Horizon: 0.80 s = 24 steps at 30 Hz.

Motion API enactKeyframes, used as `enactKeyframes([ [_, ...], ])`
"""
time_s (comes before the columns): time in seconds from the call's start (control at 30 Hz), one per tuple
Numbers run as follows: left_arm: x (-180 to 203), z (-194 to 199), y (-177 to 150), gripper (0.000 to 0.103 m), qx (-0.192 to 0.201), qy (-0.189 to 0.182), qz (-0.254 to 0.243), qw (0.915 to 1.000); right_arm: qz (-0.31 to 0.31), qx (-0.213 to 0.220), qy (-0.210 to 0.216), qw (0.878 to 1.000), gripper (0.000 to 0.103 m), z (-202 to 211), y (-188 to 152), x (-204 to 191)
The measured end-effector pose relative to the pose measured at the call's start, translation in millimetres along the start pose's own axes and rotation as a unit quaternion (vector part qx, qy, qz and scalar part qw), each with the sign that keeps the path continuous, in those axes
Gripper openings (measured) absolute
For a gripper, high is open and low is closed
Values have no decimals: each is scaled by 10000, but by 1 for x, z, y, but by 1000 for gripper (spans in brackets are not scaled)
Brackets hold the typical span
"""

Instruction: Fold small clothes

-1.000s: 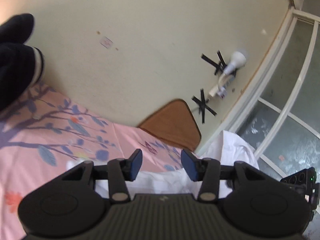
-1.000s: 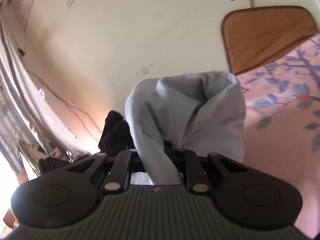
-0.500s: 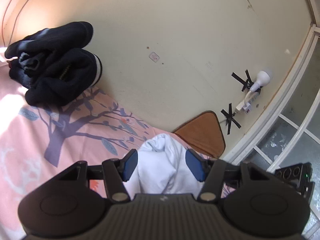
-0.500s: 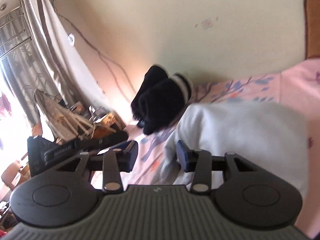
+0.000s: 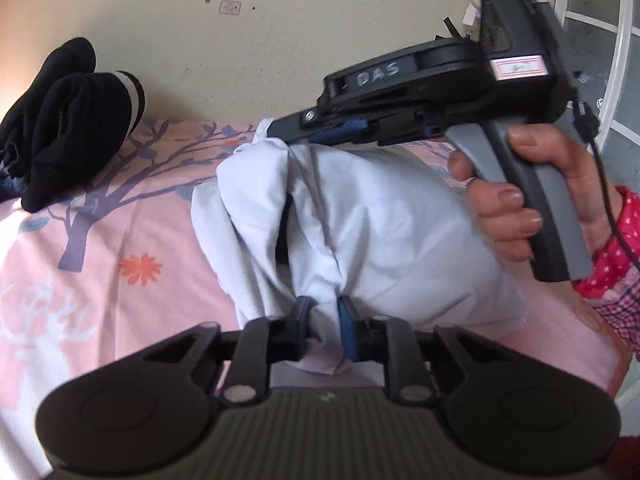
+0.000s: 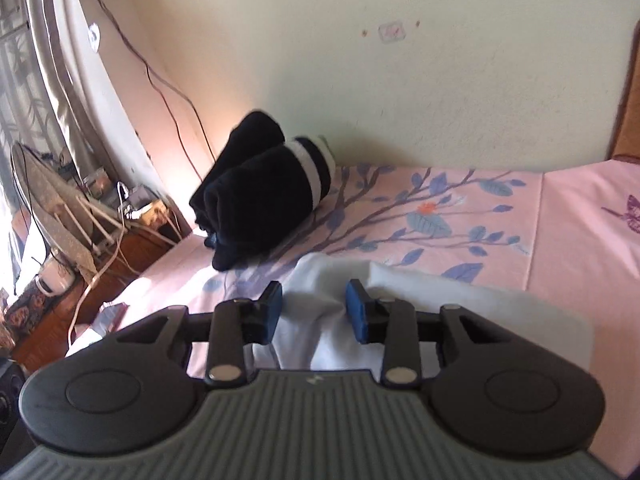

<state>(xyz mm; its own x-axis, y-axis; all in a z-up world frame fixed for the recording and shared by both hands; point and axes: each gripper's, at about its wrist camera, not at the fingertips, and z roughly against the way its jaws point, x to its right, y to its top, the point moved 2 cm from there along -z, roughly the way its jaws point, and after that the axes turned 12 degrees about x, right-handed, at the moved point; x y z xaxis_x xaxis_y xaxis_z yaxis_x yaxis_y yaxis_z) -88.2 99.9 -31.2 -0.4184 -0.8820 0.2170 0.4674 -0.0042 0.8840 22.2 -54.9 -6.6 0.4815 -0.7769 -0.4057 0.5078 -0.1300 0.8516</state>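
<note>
A pale blue-white garment (image 5: 380, 224) lies bunched on the pink floral bedsheet (image 5: 100, 248). My left gripper (image 5: 323, 326) is shut on a fold at its near edge. My right gripper (image 6: 314, 308) is open, with the garment (image 6: 400, 300) under and between its blue pads. In the left wrist view the right gripper (image 5: 276, 130) rests over the garment's far side, held by a hand (image 5: 532, 184).
A folded black garment with a white stripe (image 5: 68, 128) (image 6: 264, 192) lies by the wall at the bed's far left. A wooden side table with cables and clutter (image 6: 100, 216) stands left of the bed. A window frame (image 5: 616, 40) is at right.
My left gripper has closed on the garment's near fold. My right gripper let go of the garment earlier and stays open over it. Both views have tipped down toward the bed.
</note>
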Motion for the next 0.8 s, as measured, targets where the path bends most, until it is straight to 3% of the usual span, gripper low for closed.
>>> enactKeyframes([
  [0.1, -14, 37, 2, 9, 273, -804, 753, 9935, 103, -181, -39, 9998, 29, -9, -7, -4],
  [0.17, -20, 59, -1, 9, 407, -1105, 1051, 9875, 125, -88, 283, 9995, 29, 0, -6, -10],
  [0.23, -31, 65, -10, 9, 317, -1130, 1405, 9831, 122, -218, 580, 9980, 29, -2, -11, -14],
  [0.33, -48, 53, -29, 9, -129, -659, 1829, 9808, 387, -539, 341, 9972, 29, -25, -34, -19],
  [0.4, -54, 57, -29, 11, -83, -787, 2077, 9750, 513, -392, 369, 9972, 29, -27, -38, -20],
  [0.43, -54, 61, -25, 14, -3, -784, 2013, 9764, 440, -393, 371, 9976, 30, -24, -35, -20],
  [0.5, -55, 71, -8, 31, 321, -566, 1657, 9840, 161, -208, 568, 9980, 32, -9, -24, -16],
  [0.57, -59, 73, 13, 72, 566, -180, 1427, 9880, -148, 240, 738, 9969, 32, 16, -9, -8],
  [0.63, -60, 64, 32, 75, 645, 107, 1235, 9902, -349, 580, 635, 9957, 32, 38, 1, 0],
  [0.7, -56, 50, 47, 80, 681, 213, 1009, 9923, -238, 884, 183, 9956, 33, 59, 5, 6],
  [0.77, -51, 30, 58, 93, 577, 121, 934, 9939, -113, 1069, -280, 9938, 33, 77, 0, 15],
  [0.8, -48, 18, 61, 94, 462, -3, 931, 9946, -146, 1078, -439, 9931, 36, 83, -3, 21],
])
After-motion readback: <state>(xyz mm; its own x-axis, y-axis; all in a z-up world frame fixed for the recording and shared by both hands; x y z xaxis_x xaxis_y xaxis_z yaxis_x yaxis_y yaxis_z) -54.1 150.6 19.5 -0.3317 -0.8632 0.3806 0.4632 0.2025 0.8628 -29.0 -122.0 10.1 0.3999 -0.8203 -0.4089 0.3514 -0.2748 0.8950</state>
